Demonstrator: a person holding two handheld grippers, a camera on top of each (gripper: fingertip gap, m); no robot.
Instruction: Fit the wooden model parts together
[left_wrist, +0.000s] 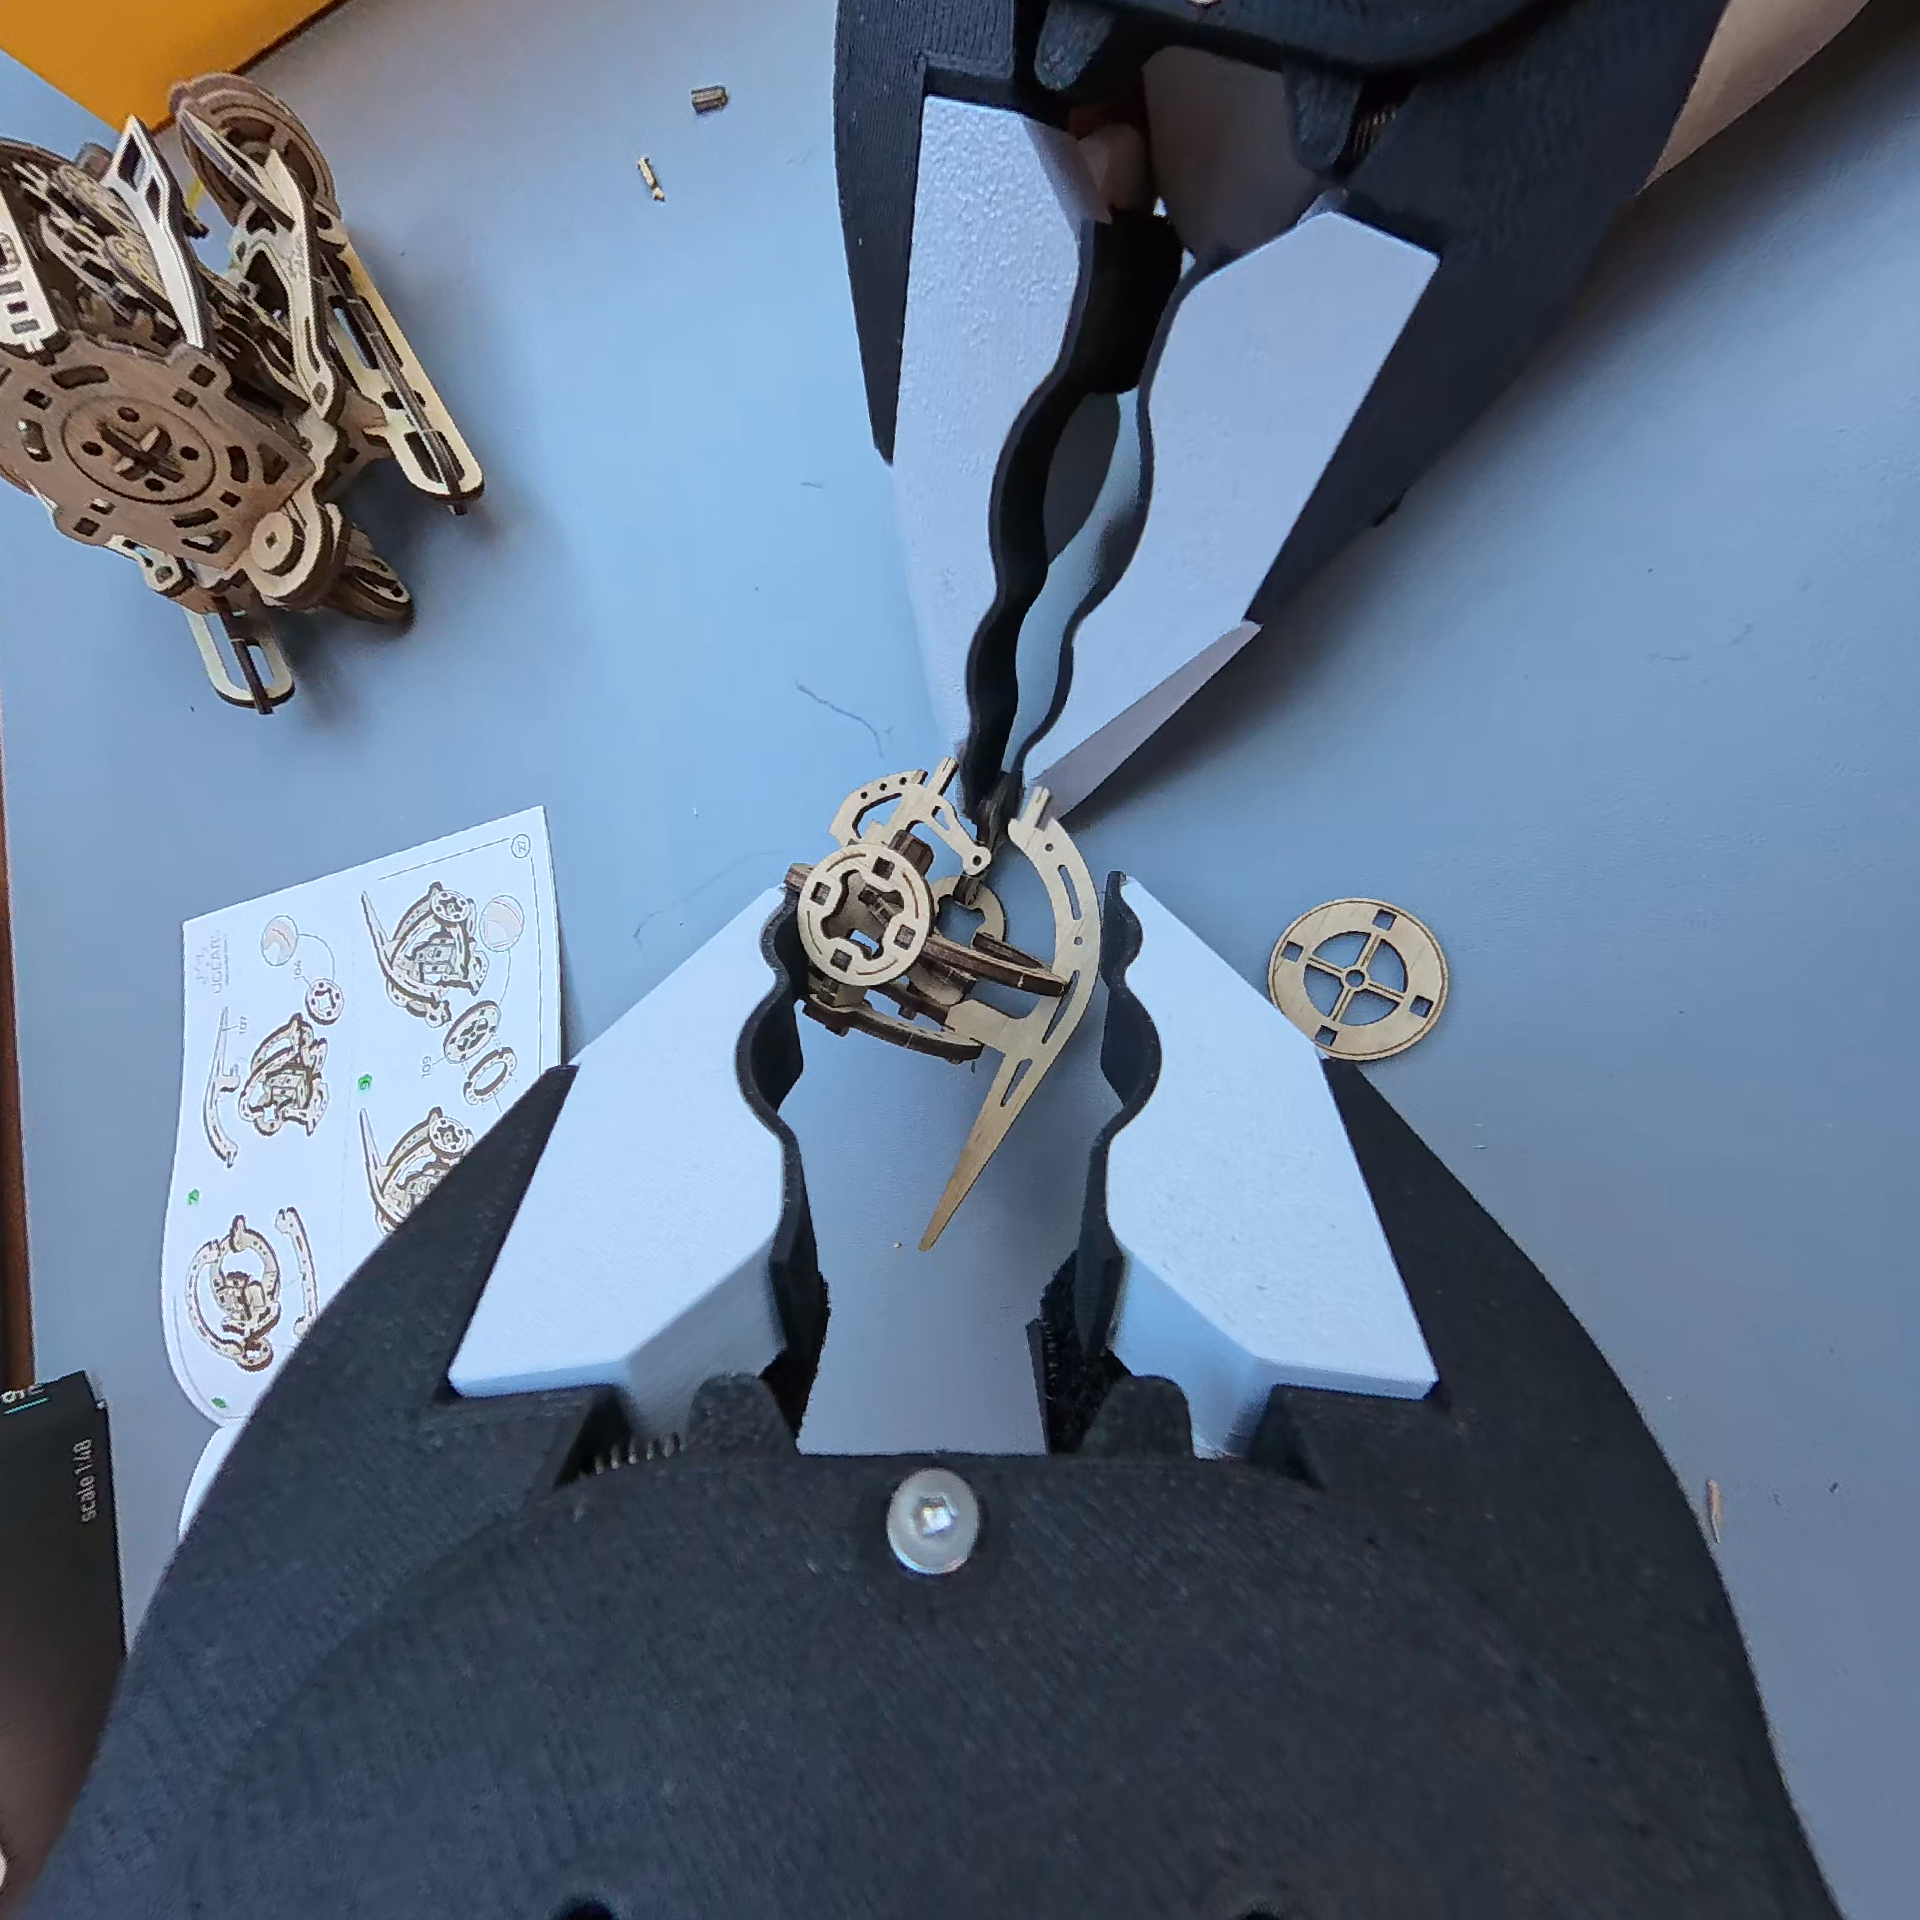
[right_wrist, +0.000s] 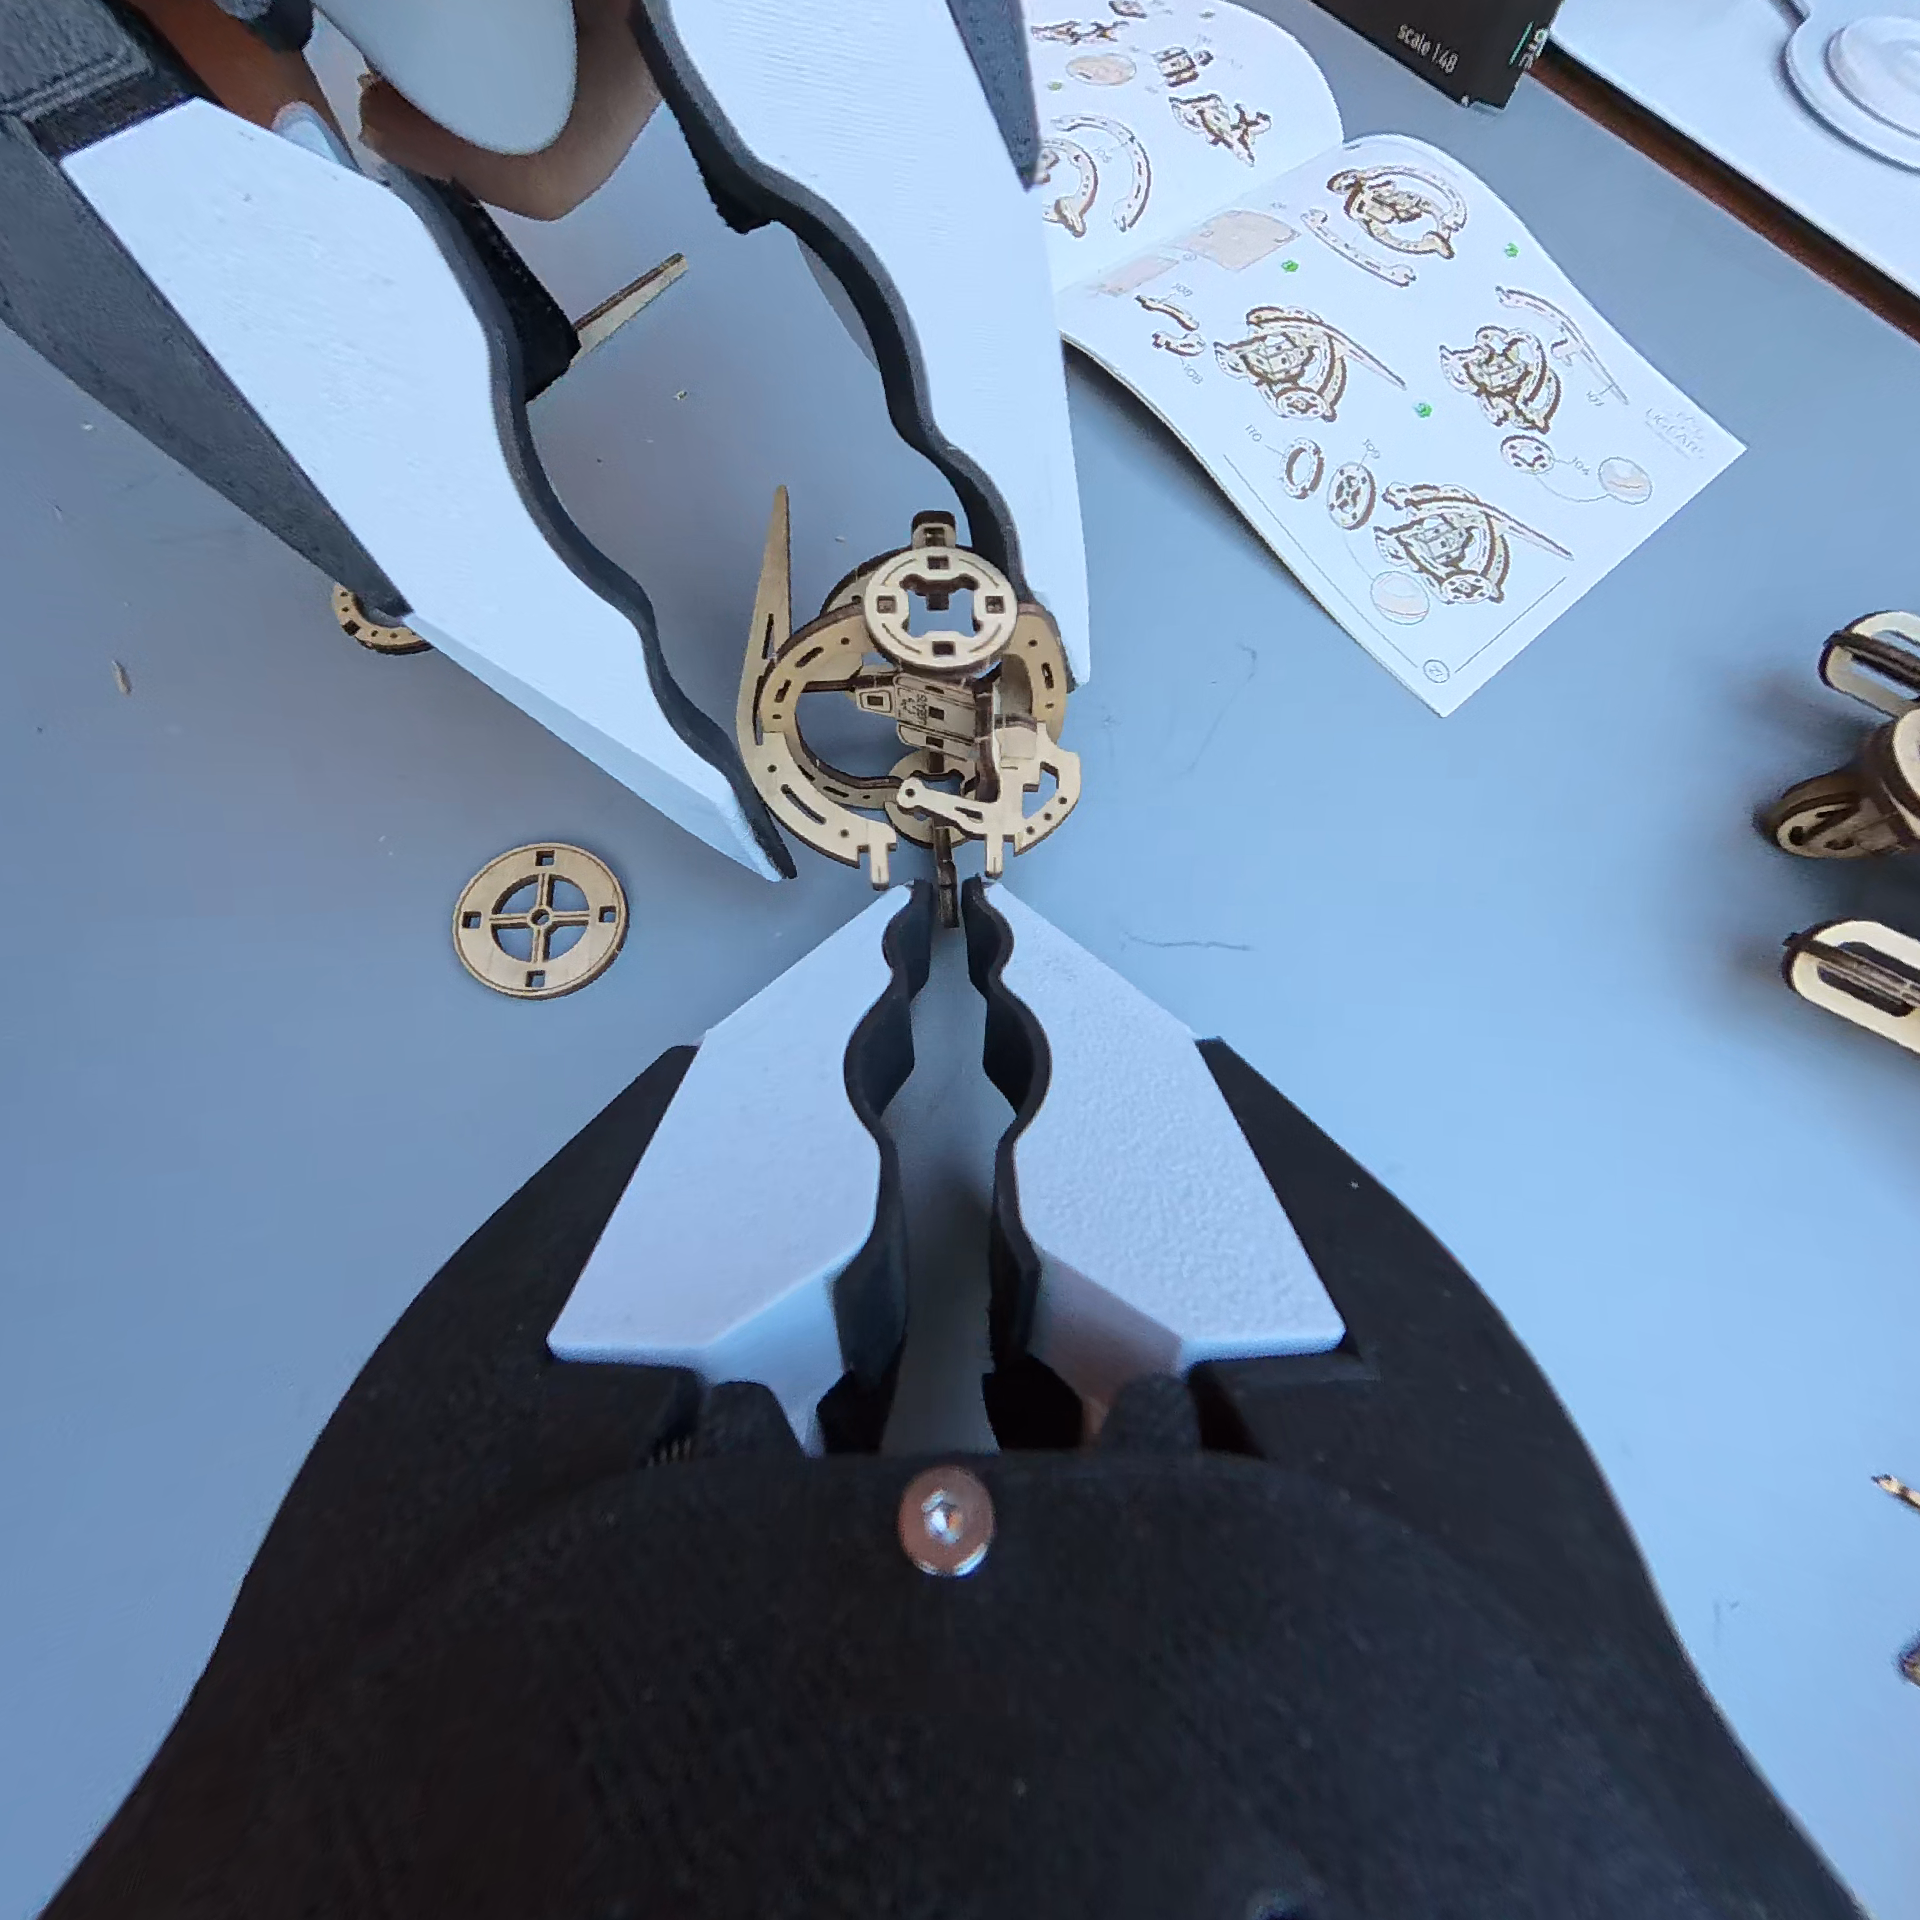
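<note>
A small wooden sub-assembly (left_wrist: 925, 956) of rings, a hub disc and a long curved pointed blade is held just above the blue-grey table (left_wrist: 1558, 727). My right gripper (right_wrist: 943, 891) is shut on a thin tab at the assembly's (right_wrist: 914, 717) near end; it enters the left wrist view (left_wrist: 987, 795) from the top. My left gripper (left_wrist: 945, 909) is open, its jaws straddling the assembly, and one pad (left_wrist: 774, 935) touches the hub side. It reaches in from the top of the right wrist view (right_wrist: 914, 753). A loose spoked wooden disc (left_wrist: 1358, 979) lies flat on the table and also shows in the right wrist view (right_wrist: 540, 920).
A larger built wooden model (left_wrist: 187, 416) stands at the far left; parts of it show in the right wrist view (right_wrist: 1860, 748). An instruction sheet (left_wrist: 364, 1060) (right_wrist: 1403, 395) and a black box (left_wrist: 52, 1558) lie nearby. A small horseshoe piece (right_wrist: 379, 623) and wood scraps (left_wrist: 709, 99) lie loose. Less than 4 cm separates the two grippers' tips.
</note>
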